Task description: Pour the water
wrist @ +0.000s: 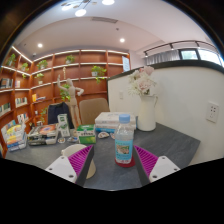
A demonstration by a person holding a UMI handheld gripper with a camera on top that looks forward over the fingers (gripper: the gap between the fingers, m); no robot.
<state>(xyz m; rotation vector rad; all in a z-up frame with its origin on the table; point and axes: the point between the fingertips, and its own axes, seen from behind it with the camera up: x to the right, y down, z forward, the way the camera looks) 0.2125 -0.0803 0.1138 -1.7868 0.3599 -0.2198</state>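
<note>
A clear plastic water bottle [124, 141] with a blue cap and a blue-and-red label stands upright on the grey table [175, 140]. It sits between my gripper's [112, 160] fingers, nearer the right pad [146, 160], with a wide gap to the left pad [80, 158]. The gripper is open. A pale round object [90, 166], perhaps a cup's rim, shows beside the left finger, partly hidden by it.
Beyond the bottle lie a white box [113, 120], a green-and-white packet [86, 131] and small jars [63, 125]. A white vase of flowers [146, 105] stands at the back right by the wall. Wooden shelves [60, 75] fill the far left.
</note>
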